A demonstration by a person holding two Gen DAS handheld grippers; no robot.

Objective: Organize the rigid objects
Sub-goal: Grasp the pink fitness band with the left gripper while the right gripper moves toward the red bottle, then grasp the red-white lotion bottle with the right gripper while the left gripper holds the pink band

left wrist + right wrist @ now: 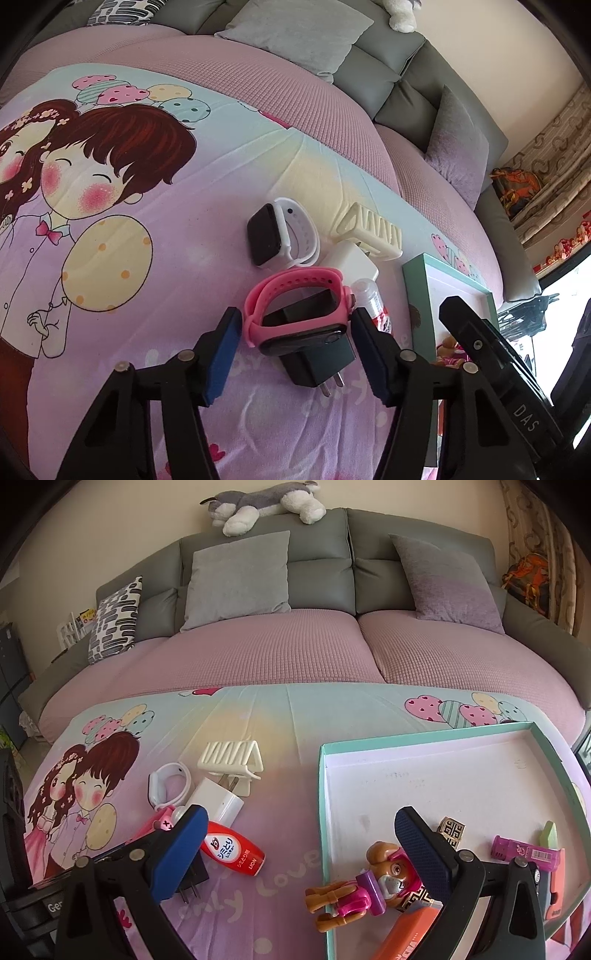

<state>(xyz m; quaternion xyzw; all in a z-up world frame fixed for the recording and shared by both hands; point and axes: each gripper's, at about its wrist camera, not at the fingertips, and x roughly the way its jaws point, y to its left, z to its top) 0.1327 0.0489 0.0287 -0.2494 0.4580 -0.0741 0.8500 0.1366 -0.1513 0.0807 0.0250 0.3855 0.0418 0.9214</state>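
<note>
Now | left tongs (295,354) half-closed astride pink watch (295,310), untouching | right tongs (299,845) wide, empty, over tray (424,738) edge

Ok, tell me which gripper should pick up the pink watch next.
Left. The left gripper already has its jaws on either side of the pink watch, while the right gripper hangs open by the tray.
</note>
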